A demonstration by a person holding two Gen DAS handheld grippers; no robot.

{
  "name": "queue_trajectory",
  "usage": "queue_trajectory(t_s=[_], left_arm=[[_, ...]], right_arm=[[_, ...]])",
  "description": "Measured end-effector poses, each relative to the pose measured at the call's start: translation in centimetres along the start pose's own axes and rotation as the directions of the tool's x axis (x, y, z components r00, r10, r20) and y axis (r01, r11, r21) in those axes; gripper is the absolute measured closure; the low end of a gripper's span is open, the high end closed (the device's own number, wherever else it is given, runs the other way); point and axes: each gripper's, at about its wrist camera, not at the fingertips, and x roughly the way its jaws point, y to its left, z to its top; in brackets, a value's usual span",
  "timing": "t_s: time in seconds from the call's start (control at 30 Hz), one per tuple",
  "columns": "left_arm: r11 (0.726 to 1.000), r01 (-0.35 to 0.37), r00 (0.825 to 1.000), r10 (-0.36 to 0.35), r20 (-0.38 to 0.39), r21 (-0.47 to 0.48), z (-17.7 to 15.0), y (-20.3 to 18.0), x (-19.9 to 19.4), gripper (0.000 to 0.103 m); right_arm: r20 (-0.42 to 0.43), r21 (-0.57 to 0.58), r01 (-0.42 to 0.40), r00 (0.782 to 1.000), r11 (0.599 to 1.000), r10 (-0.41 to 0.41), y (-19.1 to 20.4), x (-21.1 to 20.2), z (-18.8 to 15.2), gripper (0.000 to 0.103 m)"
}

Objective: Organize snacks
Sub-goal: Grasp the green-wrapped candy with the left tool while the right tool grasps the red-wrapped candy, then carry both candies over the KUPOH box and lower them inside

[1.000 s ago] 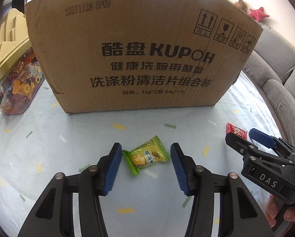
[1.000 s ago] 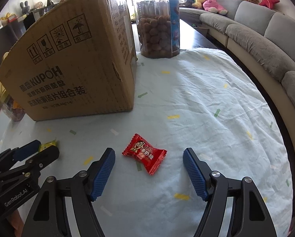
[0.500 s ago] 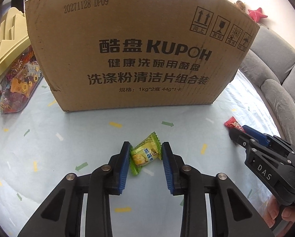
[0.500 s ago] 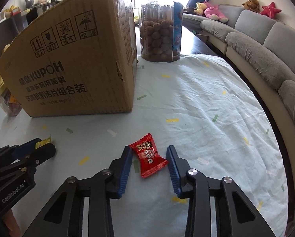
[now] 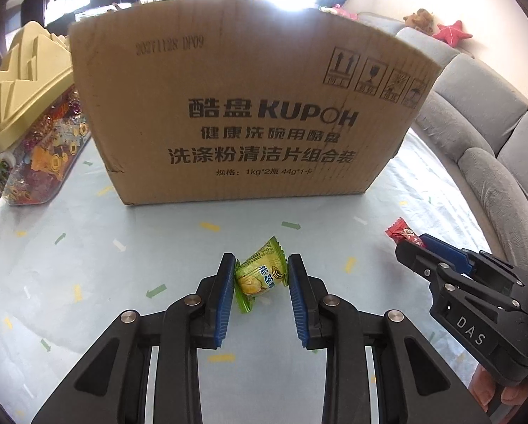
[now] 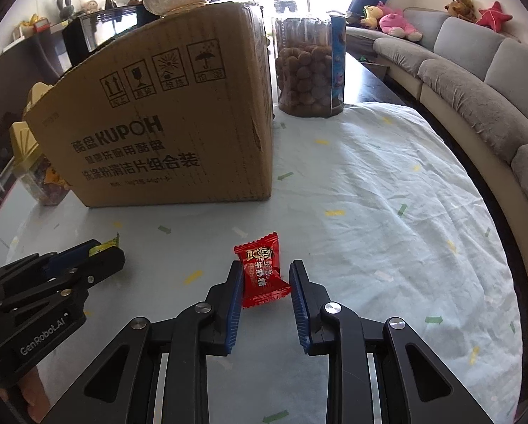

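A green-wrapped candy (image 5: 260, 275) sits tilted between the blue pads of my left gripper (image 5: 261, 265), which is shut on it just above the tablecloth. Further right, a red-wrapped candy (image 5: 399, 231) pokes out of my right gripper (image 5: 410, 243). In the right wrist view the red candy (image 6: 262, 272) is pinched between the pads of my right gripper (image 6: 266, 265), which is shut on it. At the left of that view is my left gripper (image 6: 101, 251), with a green candy (image 6: 105, 245) corner showing at its tip. A big cardboard box (image 5: 249, 106) stands behind both.
A clear jar with a gold lid (image 5: 34, 141), full of sweets, stands left of the box. A clear tub of brown balls (image 6: 309, 70) stands behind the box's right corner. A grey sofa (image 6: 475, 81) curves along the table's right side. The pale tablecloth (image 6: 387, 194) covers the table.
Both grippers went from open around their candies to shut on them. The left gripper has since risen a little with the green candy.
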Motion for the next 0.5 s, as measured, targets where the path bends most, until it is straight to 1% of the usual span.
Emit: queue_trajectory(t_s=[0.07,0.23,0.5], left_arm=[[1.000,-0.001,1.000,0.001,0.011,0.001,-0.1,0.0,-0.8,0.073],[1.000,0.000,0.999,0.001,0.041,-0.004,-0.3,0.4,-3.0,0.073],[1.000,0.005,0.994,-0.006,0.106,0.009,-0.5,0.2,-7.2,0.073]], right_arm=[[0.006,0.003,-0.016,1.000,1.000,0.016,0.2,-0.6,0.0,0.076],[0.032,-0.012,-0.027,0.999,1.000,0.027,0.9,-2.5,-0.2,0.076],[0.094,-0.038,-0.038,0.995,0.999,0.042,2.1,-5.7,0.1,0.075]])
